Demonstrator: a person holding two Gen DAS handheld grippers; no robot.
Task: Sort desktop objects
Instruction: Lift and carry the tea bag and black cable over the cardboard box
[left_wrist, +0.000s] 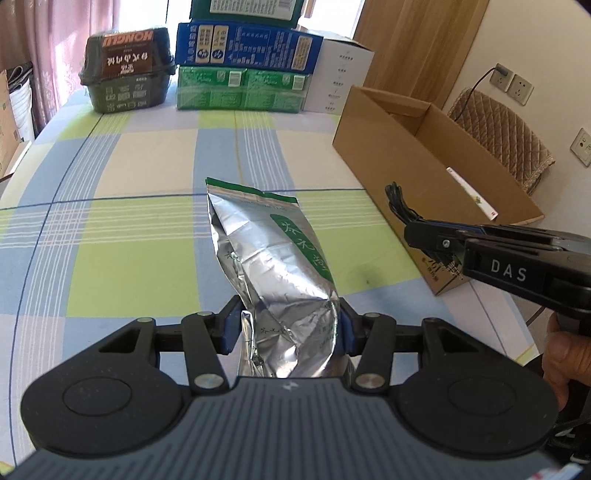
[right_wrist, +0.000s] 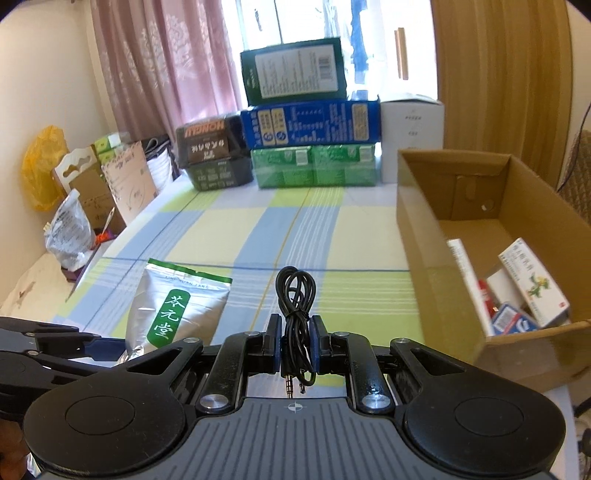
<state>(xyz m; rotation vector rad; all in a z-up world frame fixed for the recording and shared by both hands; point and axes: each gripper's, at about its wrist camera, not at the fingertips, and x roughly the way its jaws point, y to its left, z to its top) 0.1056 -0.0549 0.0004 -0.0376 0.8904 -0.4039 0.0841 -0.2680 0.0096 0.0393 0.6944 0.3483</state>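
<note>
A silver foil pouch (left_wrist: 273, 251) with a green label is clamped between the blue pads of my left gripper (left_wrist: 290, 325), which is shut on its lower end and holds it above the checked tablecloth (left_wrist: 122, 229). The pouch (right_wrist: 177, 306) also shows at the left of the right wrist view. My right gripper (right_wrist: 295, 332) is shut on a coiled black audio cable (right_wrist: 295, 291), its plugs hanging down behind the pads. In the left wrist view that gripper (left_wrist: 413, 229) reaches in from the right with the cable (left_wrist: 397, 201) sticking out, beside the open cardboard box (left_wrist: 417, 155).
The cardboard box (right_wrist: 436, 236) at the right holds several small packs, among them a white medicine box (right_wrist: 532, 282). At the table's far end stand stacked green and blue cartons (right_wrist: 314, 147), a dark tub (right_wrist: 210, 155) and a white box (right_wrist: 412, 136). A chair (left_wrist: 506, 133) stands behind the cardboard box.
</note>
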